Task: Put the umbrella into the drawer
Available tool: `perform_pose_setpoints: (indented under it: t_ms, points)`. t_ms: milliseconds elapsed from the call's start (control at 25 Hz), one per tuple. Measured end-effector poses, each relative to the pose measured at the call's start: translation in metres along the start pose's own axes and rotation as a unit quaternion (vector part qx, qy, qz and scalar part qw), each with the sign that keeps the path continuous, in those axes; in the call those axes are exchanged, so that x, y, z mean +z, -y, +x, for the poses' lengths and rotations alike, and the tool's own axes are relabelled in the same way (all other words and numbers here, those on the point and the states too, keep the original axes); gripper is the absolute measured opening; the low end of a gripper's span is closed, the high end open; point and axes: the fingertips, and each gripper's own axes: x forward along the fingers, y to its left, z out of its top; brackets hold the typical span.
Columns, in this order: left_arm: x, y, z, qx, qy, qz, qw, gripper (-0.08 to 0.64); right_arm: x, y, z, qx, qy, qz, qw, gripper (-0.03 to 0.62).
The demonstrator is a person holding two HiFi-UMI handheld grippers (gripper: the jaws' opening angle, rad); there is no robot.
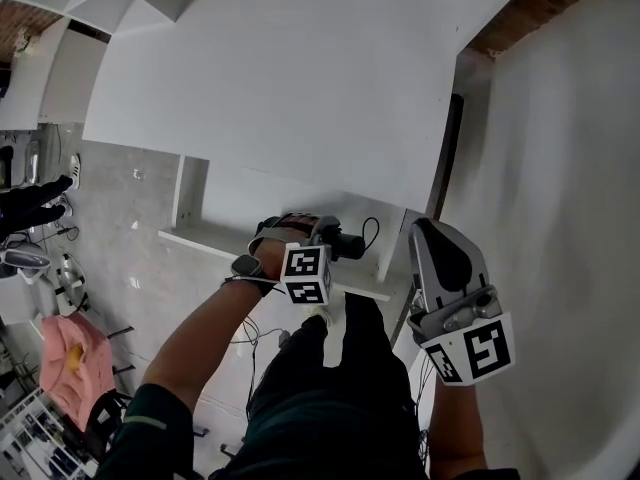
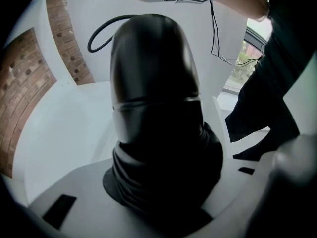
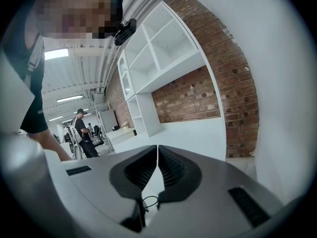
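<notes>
The largest thing we see is the white worktop (image 1: 280,78) of a cabinet, looked at steeply from above. Just below its near edge a white drawer (image 1: 200,238) stands pulled open. In the right gripper view a brick wall (image 3: 198,93) and white open shelving (image 3: 158,48) rise behind.

Next we note the right hand-held gripper (image 3: 157,150). Its ribbed pads meet at the tips with nothing between them, and it sits to the right of the drawer. The left hand-held gripper (image 2: 163,128) hangs over the open drawer, pointing down into it. Its jaws are clamped on the black umbrella (image 2: 158,83), with the folded cloth bunched between them and the rounded handle end sticking out past them. We cannot tell whether the umbrella touches the drawer floor.

Each gripper carries a marker cube, the right (image 1: 470,353) and the left (image 1: 305,273). They bear black-and-white square patterns, not letters we can read.

Smaller still are the umbrella's thin cord loop (image 2: 99,31), curling off beside the handle, and a dark wristwatch (image 1: 247,266) on the left wrist.
</notes>
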Motion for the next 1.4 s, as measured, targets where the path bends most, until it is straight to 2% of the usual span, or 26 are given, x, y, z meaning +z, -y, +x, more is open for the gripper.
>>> perform_pose_setpoints:
  t_ms: [160, 400, 760, 1040, 1400]
  points:
    - [-0.002, 0.010, 0.018, -0.026, -0.009, 0.008, 0.9996, 0.199, -0.005, 0.009, -0.006, -0.013, -0.004, 0.008, 1.000, 0.005]
    - [-0.015, 0.019, 0.041, -0.053, -0.061, 0.053, 0.9953, 0.202, -0.012, 0.024, -0.013, -0.027, -0.008, 0.023, 0.999, 0.005]
    - [-0.032, 0.029, 0.067, -0.093, -0.102, 0.072, 0.9878, 0.224, -0.017, 0.034, -0.018, -0.033, -0.010, 0.039, 0.999, 0.005]
    - [-0.033, 0.036, 0.078, -0.110, -0.096, 0.066, 0.9871, 0.235, -0.020, 0.037, -0.021, -0.032, -0.011, 0.045, 0.998, 0.005]
    - [-0.040, 0.040, 0.081, -0.119, -0.094, 0.059, 0.9867, 0.295, -0.021, 0.039, -0.027, -0.032, -0.012, 0.052, 0.998, 0.005]
